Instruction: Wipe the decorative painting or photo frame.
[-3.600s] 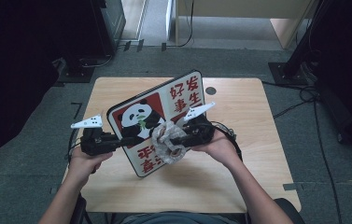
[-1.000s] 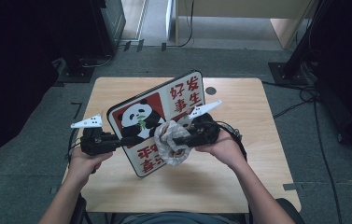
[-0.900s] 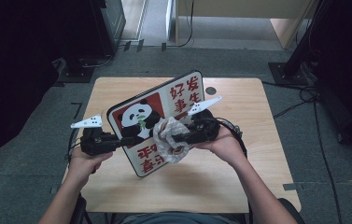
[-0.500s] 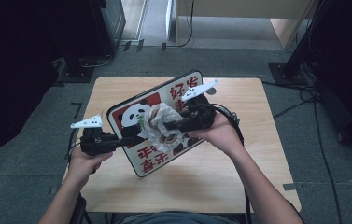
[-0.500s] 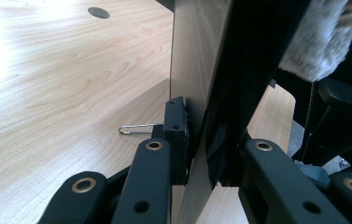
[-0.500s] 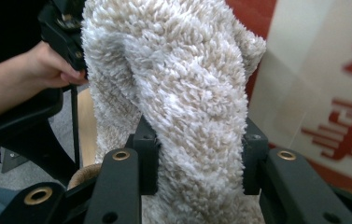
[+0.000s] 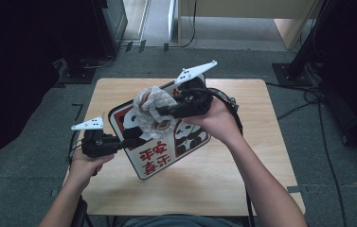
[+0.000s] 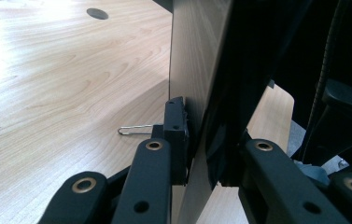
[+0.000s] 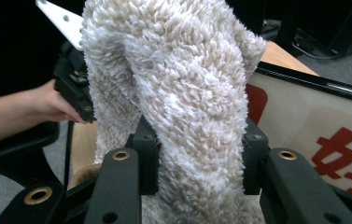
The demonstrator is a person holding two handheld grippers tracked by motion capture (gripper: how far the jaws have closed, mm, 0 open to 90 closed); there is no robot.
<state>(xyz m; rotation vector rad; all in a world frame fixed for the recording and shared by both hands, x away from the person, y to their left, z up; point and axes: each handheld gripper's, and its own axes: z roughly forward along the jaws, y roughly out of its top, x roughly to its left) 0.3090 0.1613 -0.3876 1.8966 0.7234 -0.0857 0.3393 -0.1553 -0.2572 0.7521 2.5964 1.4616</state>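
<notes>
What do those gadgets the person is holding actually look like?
Each hand grips black tongs: the left tongs and right tongs have a chunky black body with two flat black jaws, studded with brass-ringed holes. A white three-cornered plate dotted with small holes rides on top of each. Black cables trail off the right one. The forearms are bare, with no sleeves in view.
</notes>
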